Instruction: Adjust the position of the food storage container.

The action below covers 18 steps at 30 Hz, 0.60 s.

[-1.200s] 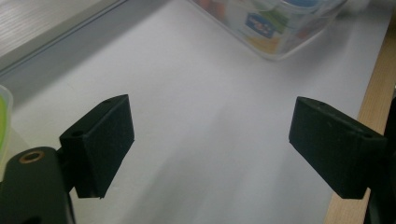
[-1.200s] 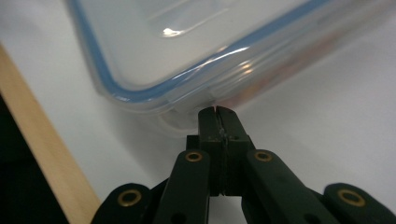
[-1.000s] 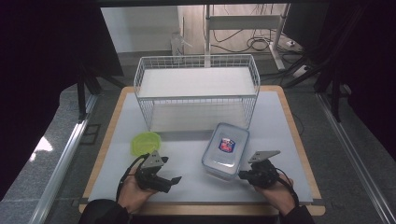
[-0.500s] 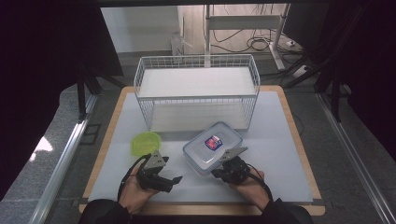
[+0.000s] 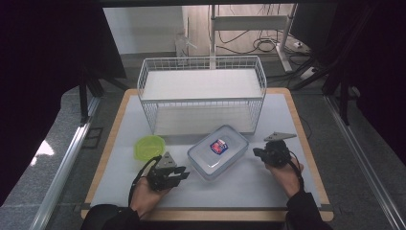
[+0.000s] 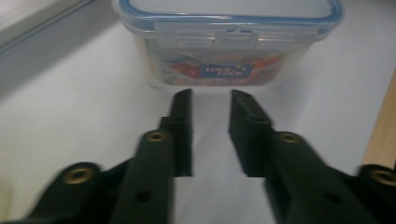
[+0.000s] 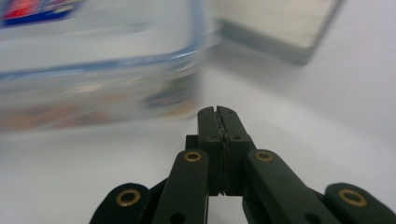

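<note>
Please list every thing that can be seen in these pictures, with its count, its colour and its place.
Table: one, white top with a wooden edge, centre.
Wire basket: one, white, far middle of the table.
Food container: one, clear with a blue-rimmed lid and a red and blue label, near middle, between the grippers.
Bowl: one, yellow-green, left of the container.
Left gripper: one, black, jaws open, pointing at the container.
Right gripper: one, black, jaws shut, right of the container.
Hands: two, near edge.

Readable at upper centre of the left gripper view: "LOCK LOCK", white on a blue label, on the clear container's (image 6: 227,46) side wall.
</note>
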{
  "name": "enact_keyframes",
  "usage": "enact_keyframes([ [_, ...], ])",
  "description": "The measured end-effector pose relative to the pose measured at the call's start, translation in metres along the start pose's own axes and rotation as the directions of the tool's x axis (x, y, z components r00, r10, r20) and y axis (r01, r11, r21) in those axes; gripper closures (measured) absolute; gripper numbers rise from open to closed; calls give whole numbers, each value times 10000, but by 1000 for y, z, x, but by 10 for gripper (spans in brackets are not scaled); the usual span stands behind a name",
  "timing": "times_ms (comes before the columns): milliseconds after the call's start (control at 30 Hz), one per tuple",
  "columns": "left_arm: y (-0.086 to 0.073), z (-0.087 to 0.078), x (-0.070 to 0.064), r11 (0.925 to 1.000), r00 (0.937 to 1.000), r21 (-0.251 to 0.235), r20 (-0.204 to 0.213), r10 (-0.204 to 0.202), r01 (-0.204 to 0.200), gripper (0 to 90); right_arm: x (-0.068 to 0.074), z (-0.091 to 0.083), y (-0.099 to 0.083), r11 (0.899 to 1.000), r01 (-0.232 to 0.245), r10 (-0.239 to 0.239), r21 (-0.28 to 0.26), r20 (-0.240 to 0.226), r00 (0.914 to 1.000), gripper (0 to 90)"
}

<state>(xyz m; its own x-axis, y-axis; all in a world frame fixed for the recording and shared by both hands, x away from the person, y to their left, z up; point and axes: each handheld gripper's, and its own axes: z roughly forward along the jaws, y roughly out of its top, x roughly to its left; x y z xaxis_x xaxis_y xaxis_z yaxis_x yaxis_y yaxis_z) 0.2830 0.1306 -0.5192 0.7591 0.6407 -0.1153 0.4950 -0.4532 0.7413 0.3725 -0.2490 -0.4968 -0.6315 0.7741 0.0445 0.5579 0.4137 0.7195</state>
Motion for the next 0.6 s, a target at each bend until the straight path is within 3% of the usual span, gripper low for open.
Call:
enact_keyframes([
  [67,1,3,1,10000,10000,82,1,-24,24,833,-5,5,3,10000,-3,3,-43,-25,10000,894],
  [200,5,18,3,9987,9997,451,-87,-235,239,877,-10,28,21,9986,521,-523,-71,-174,9985,892],
  [300,7,21,3,9985,9996,505,-203,-208,218,876,-11,40,26,9974,723,-720,37,-529,9960,894],
  [333,9,24,3,9984,9994,506,-261,-231,244,876,-11,42,27,9977,675,-671,14,-869,9940,899],
  [600,9,25,5,9958,9969,787,-663,-415,467,869,-6,32,19,9967,687,-625,424,-1343,9890,900],
])
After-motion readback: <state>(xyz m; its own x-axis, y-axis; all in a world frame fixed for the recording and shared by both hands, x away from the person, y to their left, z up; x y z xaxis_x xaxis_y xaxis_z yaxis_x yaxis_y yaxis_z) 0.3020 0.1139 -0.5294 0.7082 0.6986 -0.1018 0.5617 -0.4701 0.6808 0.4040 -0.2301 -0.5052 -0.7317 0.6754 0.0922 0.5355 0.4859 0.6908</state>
